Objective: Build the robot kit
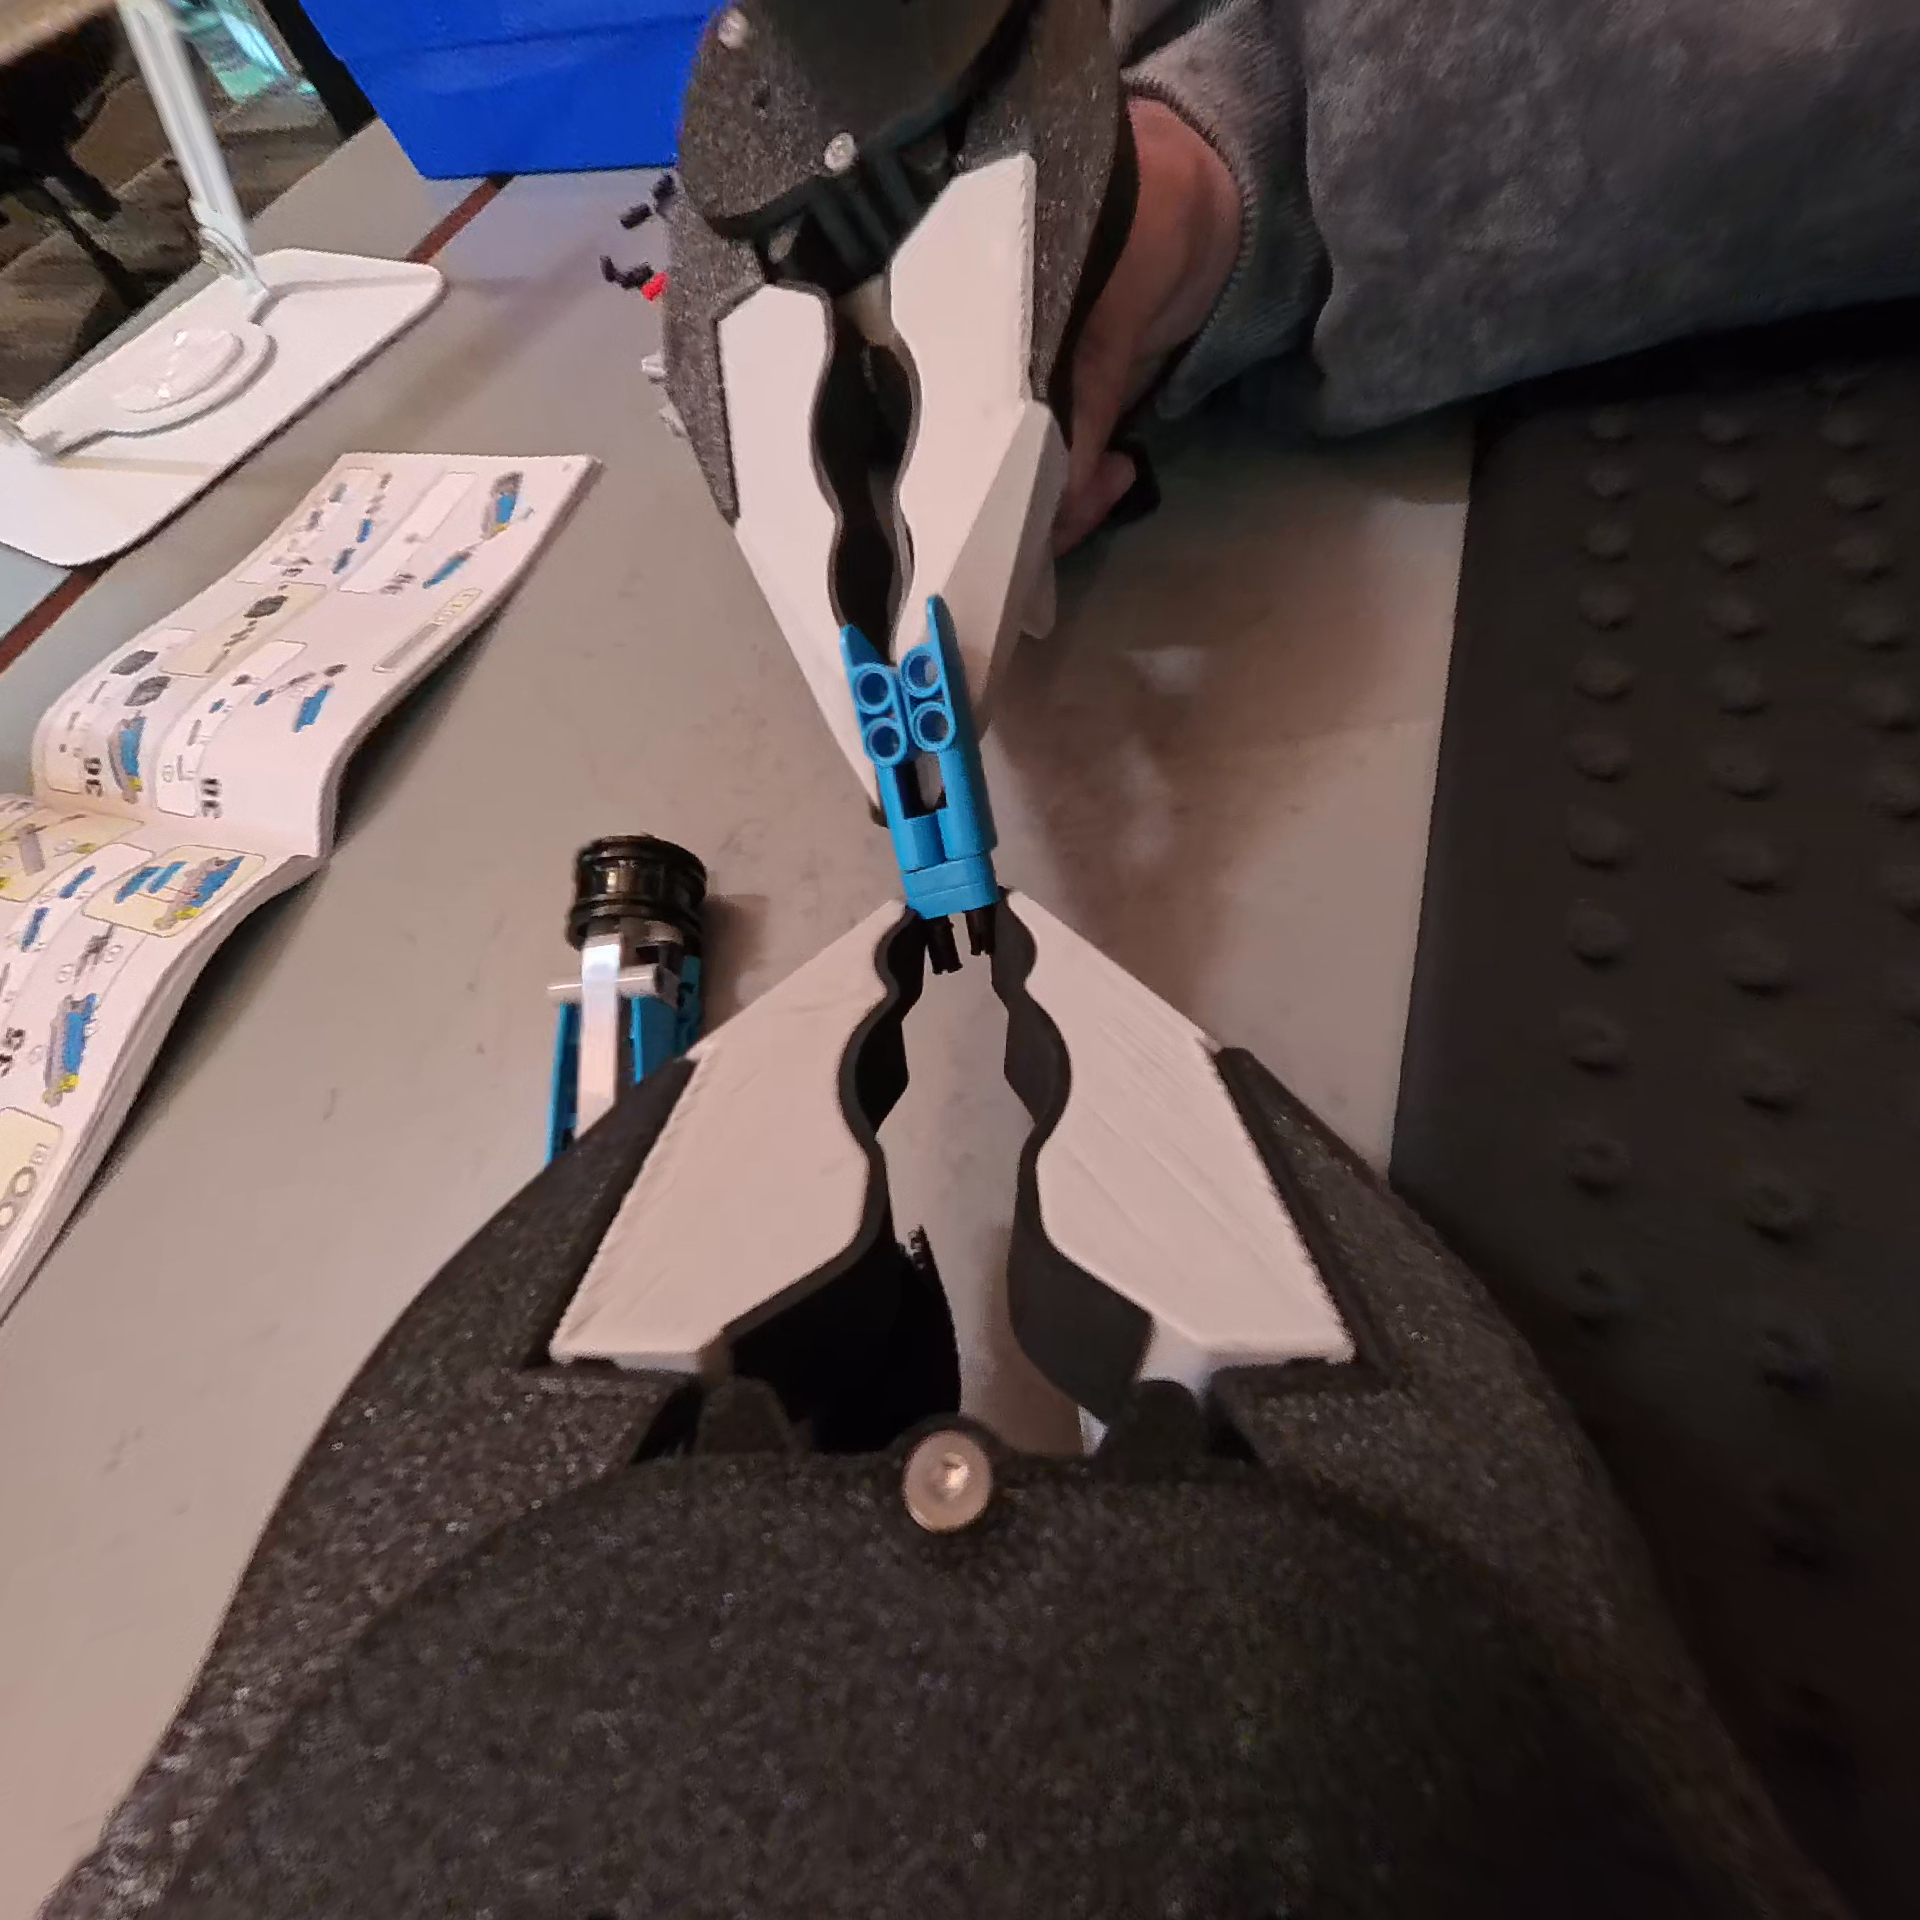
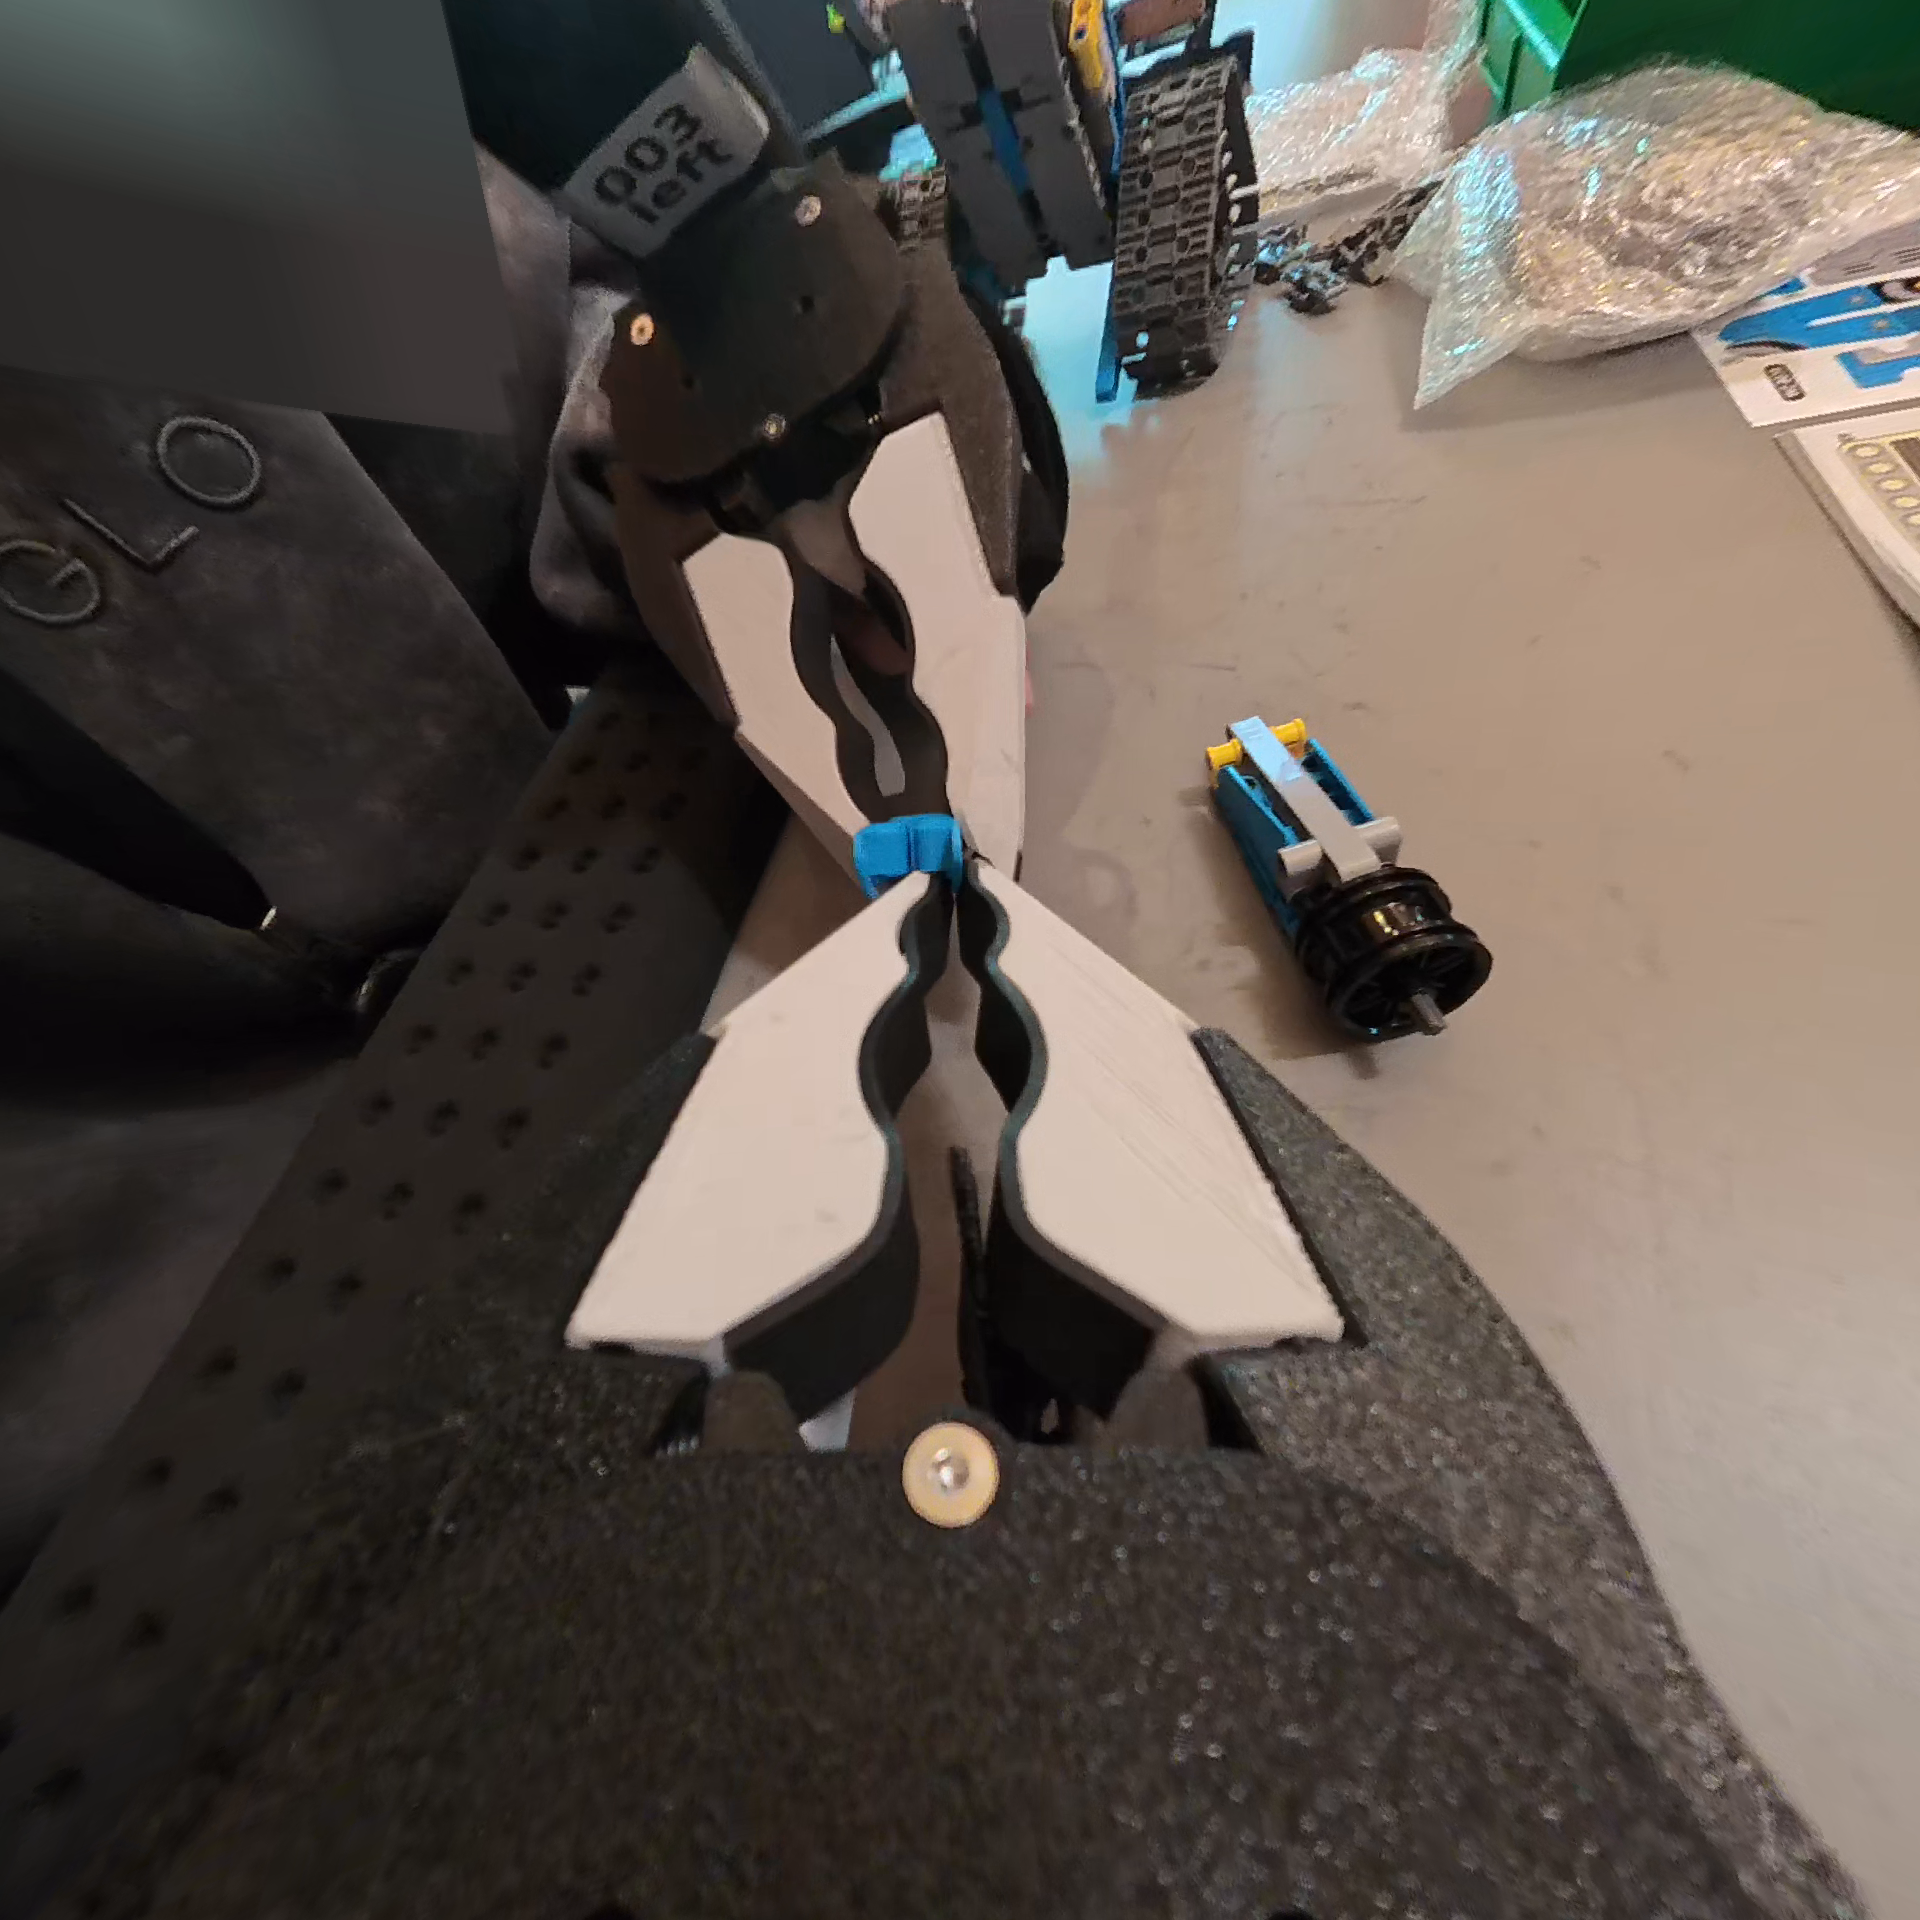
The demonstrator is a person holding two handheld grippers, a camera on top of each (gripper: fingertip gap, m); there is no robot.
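A small blue beam piece (image 1: pixel 940 831) with black pins (image 1: pixel 956 940) at its lower end is held in the air between both grippers, just above the grey table (image 1: pixel 416 1039). My left gripper (image 1: pixel 951 914) is shut on the pin end. My right gripper (image 1: pixel 930 738) comes from the far side and is shut on the piece's upper end, with a hand (image 1: pixel 1143 312) behind it. In the right wrist view my right gripper (image 2: pixel 951 883) meets my left gripper (image 2: pixel 930 836) tip to tip on the blue piece (image 2: pixel 894 844). A blue, grey and black wheel assembly (image 1: pixel 634 935) (image 2: pixel 1340 883) lies beside them.
An open instruction booklet (image 1: pixel 260 707), a white stand base (image 1: pixel 208 364) and a blue bin (image 1: pixel 499 73) are on the left. A black studded mat (image 1: pixel 1662 935) (image 2: pixel 468 1039) borders the table. A large tracked model (image 2: pixel 1091 187), bubble-wrap bags (image 2: pixel 1662 187) and printed sheets (image 2: pixel 1849 343) lie farther off. Left and right tips are no more than a few centimetres apart.
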